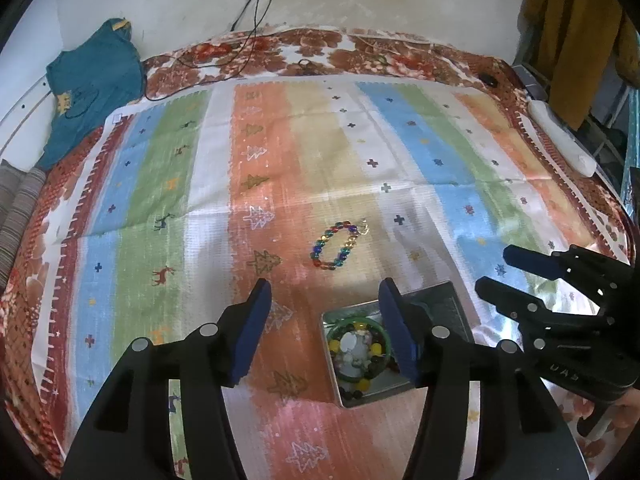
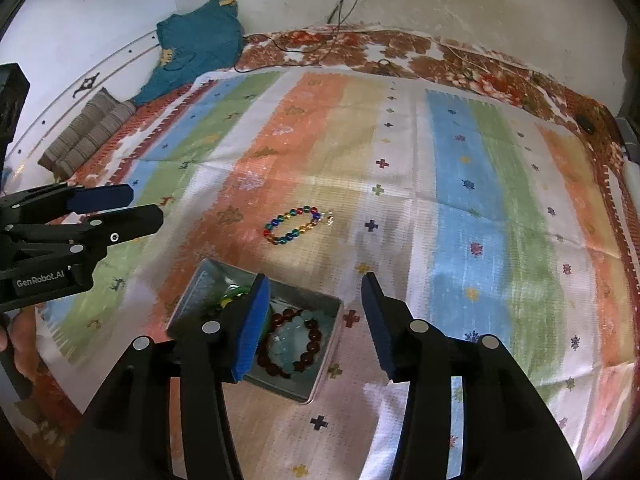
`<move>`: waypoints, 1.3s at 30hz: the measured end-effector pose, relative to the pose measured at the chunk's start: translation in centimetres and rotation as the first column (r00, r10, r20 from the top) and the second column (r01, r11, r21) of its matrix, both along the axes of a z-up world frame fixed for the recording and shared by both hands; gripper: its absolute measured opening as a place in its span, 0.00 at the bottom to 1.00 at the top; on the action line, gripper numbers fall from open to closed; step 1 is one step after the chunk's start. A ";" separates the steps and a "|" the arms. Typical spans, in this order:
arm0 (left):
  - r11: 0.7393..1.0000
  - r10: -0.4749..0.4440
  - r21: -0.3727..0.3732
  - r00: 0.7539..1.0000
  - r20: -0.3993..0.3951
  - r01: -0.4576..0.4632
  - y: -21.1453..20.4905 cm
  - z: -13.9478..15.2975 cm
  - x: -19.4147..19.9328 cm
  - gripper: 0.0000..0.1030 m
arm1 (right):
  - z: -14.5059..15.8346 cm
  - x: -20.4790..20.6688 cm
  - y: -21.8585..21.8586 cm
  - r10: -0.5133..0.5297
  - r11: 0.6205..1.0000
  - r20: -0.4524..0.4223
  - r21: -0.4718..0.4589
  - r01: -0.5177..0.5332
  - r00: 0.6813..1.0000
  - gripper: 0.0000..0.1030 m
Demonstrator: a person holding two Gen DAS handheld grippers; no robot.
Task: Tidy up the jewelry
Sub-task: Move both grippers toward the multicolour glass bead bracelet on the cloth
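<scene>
A multicoloured bead bracelet (image 1: pixel 337 246) lies flat on the striped cloth, beyond both grippers; it also shows in the right wrist view (image 2: pixel 297 225). A square metal tin (image 1: pixel 366 390) holds a green bangle (image 1: pixel 340 326) and several bead bracelets; in the right wrist view the tin (image 2: pixel 324 368) shows a dark red bead bracelet (image 2: pixel 308 350) and pale blue beads. My left gripper (image 1: pixel 325 296) is open and empty, just above the tin's left side. My right gripper (image 2: pixel 316 292) is open and empty, above the tin's right side. Each gripper appears in the other's view.
The striped cloth (image 1: pixel 208 184) covers a floral bedspread (image 1: pixel 280 50). A teal garment (image 1: pixel 90 92) lies at the far left, cables (image 1: pixel 256 12) hang on the back wall, and a white object (image 1: pixel 560 136) rests at the right edge.
</scene>
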State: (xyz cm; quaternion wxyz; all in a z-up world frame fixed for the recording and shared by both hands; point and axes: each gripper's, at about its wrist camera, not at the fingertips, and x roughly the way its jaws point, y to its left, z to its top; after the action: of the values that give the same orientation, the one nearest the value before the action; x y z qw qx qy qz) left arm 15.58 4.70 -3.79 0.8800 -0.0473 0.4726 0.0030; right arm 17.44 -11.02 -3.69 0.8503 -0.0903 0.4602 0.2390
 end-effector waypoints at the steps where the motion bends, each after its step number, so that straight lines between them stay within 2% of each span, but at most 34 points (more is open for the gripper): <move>1: 1.000 0.002 0.006 1.000 -0.005 -0.002 0.0 -0.1 0.2 0.55 | 0.0 0.2 0.0 -0.001 1.000 -0.003 0.001 0.001 1.000 0.47; 5: 0.999 -0.012 0.038 1.000 0.001 0.012 -0.5 -0.1 0.6 0.66 | -0.1 0.9 0.0 0.005 1.000 -0.003 0.001 -0.005 1.000 0.48; 19: 1.000 0.001 0.023 0.999 -0.048 0.000 1.0 -2.1 4.2 0.66 | -1.1 3.2 0.4 -0.001 1.000 -0.024 -0.011 0.000 1.000 0.57; 30: 0.996 -0.041 0.075 0.996 -0.080 0.047 0.4 -3.8 6.3 0.66 | -2.2 5.1 1.1 0.013 0.999 -0.045 -0.034 -0.014 0.999 0.57; 39: 0.996 -0.052 0.066 0.990 -0.135 0.061 0.8 -5.7 8.5 0.66 | -3.6 6.6 1.7 0.020 0.999 -0.074 -0.047 -0.024 0.997 0.57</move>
State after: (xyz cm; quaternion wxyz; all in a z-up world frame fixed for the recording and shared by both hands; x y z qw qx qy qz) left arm 24.11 5.51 -9.49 0.8475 -0.0028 0.5309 -0.0024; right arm 24.07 -9.33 -7.32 0.8277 -0.1067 0.4958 0.2404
